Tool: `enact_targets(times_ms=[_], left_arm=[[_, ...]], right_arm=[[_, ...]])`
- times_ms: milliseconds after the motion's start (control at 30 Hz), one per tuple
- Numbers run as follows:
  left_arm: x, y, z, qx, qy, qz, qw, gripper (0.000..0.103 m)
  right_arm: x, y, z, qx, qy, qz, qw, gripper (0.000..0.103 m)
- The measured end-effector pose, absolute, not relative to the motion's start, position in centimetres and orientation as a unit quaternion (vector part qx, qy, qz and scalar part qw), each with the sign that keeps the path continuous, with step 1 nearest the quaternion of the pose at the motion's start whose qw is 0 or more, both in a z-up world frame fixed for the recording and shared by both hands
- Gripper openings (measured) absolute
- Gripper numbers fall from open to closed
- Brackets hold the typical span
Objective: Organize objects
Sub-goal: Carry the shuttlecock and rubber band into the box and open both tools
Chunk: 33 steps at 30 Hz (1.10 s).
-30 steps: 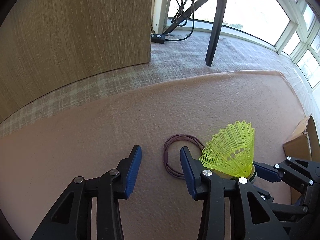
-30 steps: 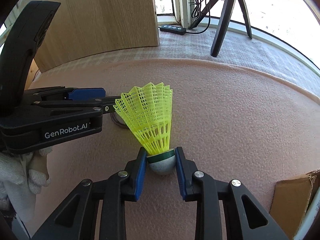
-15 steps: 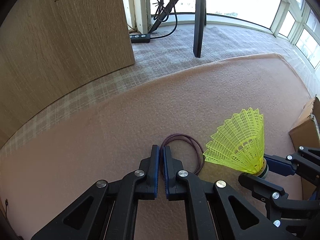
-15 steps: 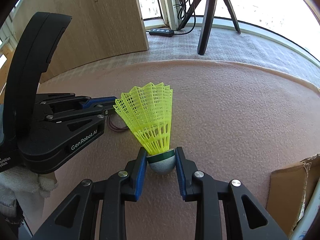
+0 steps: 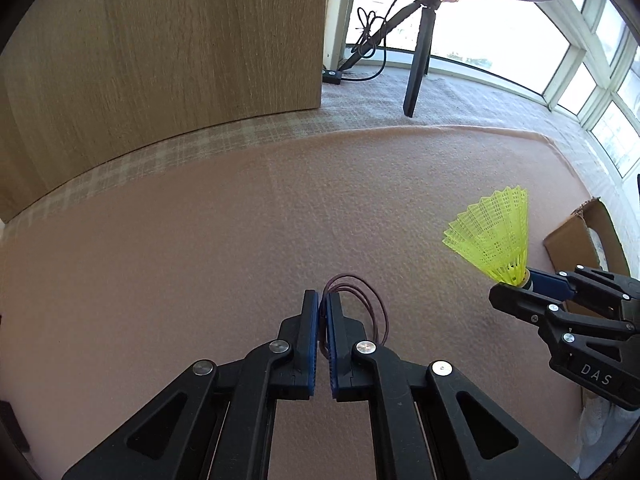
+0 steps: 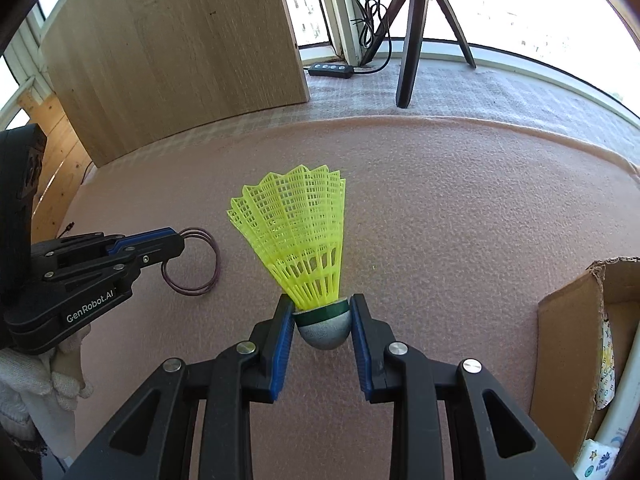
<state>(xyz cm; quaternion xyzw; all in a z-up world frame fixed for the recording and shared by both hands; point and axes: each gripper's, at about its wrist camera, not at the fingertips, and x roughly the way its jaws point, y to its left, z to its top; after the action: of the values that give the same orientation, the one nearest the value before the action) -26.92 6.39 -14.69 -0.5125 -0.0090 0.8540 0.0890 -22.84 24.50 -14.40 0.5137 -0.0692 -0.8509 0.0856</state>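
My left gripper (image 5: 323, 300) is shut on thin purple hair bands (image 5: 370, 304), whose loops hang clear of the pink blanket (image 5: 200, 260); from the right wrist view the same gripper (image 6: 176, 240) holds the hair bands (image 6: 200, 264) at its tips. A yellow plastic shuttlecock (image 6: 298, 240) stands skirt up, its grey cork base clamped between the blue pads of my right gripper (image 6: 323, 316). In the left wrist view the shuttlecock (image 5: 494, 236) and the right gripper (image 5: 520, 284) sit at the right edge.
An open cardboard box (image 6: 568, 352) with packets inside stands at the right. A wooden panel (image 5: 160, 60) rises behind the blanket. A black tripod (image 6: 416, 40) and a power strip (image 6: 330, 70) with cables stand by the window. A white-gloved hand (image 6: 36, 380) holds the left gripper.
My left gripper closed on the hair bands and lifted them off the blanket. The right gripper, still holding the shuttlecock, drifted a little toward the box.
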Motion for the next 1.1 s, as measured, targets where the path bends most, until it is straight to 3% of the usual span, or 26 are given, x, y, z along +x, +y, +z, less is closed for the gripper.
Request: enact_targets(times_ms=[233, 567, 1100], left_arm=[[-22.8, 6.8, -10.8, -0.485, -0.015, 0.868, 0.102, 0.004], [-20.4, 13.6, -5.7, -0.441, -0.003, 0.883, 0.158, 0.004], [-21.0, 29.1, -5.4, -0.433, 0.020, 0.866, 0.249, 0.004]], right_arm=[[-19.8, 25.4, -11.2, 0.489, -0.087, -0.862, 0.096, 0.025], [-12.8, 31.5, -6.5, 0.448, -0.103, -0.886, 0.063, 0.025], [-2.1, 44.6, -6.3, 0.441, -0.163, -0.881, -0.041, 0.025]])
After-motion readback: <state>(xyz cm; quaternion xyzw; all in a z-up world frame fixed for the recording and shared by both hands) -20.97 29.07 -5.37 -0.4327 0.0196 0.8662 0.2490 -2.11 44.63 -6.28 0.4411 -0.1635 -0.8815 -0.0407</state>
